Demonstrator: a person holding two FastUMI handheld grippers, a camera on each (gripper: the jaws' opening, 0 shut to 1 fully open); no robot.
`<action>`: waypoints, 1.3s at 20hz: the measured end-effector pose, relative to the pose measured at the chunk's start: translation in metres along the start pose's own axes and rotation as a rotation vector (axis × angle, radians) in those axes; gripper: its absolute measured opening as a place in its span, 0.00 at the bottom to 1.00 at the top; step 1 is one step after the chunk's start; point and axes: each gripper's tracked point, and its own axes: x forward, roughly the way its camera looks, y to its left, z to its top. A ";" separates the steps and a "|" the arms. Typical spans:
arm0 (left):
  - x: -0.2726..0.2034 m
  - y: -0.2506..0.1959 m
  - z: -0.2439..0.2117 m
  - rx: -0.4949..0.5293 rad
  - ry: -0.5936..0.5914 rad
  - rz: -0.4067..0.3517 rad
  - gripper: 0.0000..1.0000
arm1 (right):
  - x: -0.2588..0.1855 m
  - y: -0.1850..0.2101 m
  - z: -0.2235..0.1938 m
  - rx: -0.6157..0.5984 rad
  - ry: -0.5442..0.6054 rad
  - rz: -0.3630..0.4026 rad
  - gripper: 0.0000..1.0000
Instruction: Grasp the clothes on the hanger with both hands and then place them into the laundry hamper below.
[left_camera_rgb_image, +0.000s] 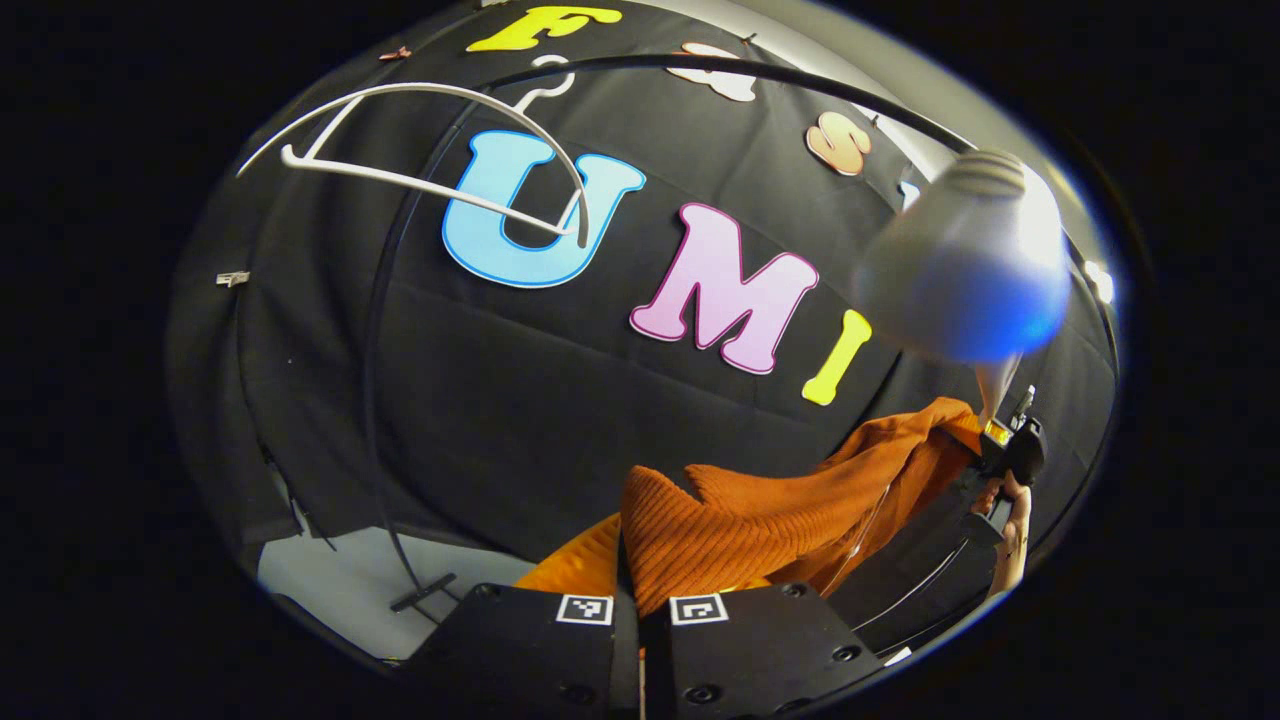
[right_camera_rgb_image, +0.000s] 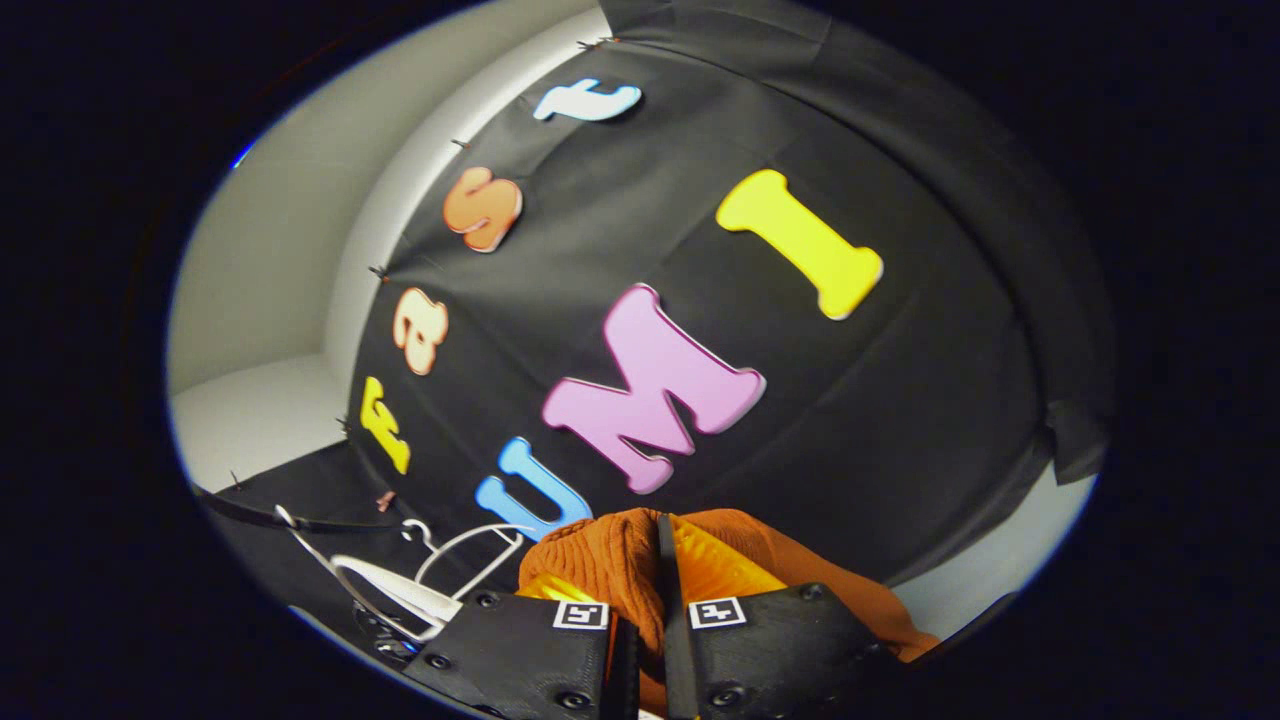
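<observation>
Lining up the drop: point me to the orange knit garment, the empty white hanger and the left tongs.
Orange ribbed knit garment (left_camera_rgb_image: 720, 520): left gripper view, bunched fold.
Empty white plastic hanger (left_camera_rgb_image: 420, 182): left gripper view, lower bar.
Left tongs (left_camera_rgb_image: 640, 610): left gripper view, fingertip gap.

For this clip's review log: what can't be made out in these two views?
- Blurred grey-blue object, left gripper view: too close to identify.
- Orange sweater: lower part hidden behind the left gripper; in the right gripper view, behind the right gripper.
- White hanger, right gripper view: partly cut off.

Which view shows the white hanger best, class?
The left gripper view: the white hanger hangs bare and whole against the black wall. The right gripper view shows it small at the lower edge, partly cut off.
</observation>
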 end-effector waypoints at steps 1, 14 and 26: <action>-0.004 0.004 -0.006 -0.007 0.013 0.015 0.07 | -0.002 -0.015 -0.017 -0.023 0.033 -0.040 0.15; -0.058 0.002 -0.096 -0.189 0.078 0.151 0.07 | -0.059 0.005 -0.191 -0.114 0.389 -0.044 0.14; -0.045 -0.066 -0.119 0.029 0.121 0.152 0.07 | -0.122 0.077 -0.327 -0.290 0.651 0.064 0.14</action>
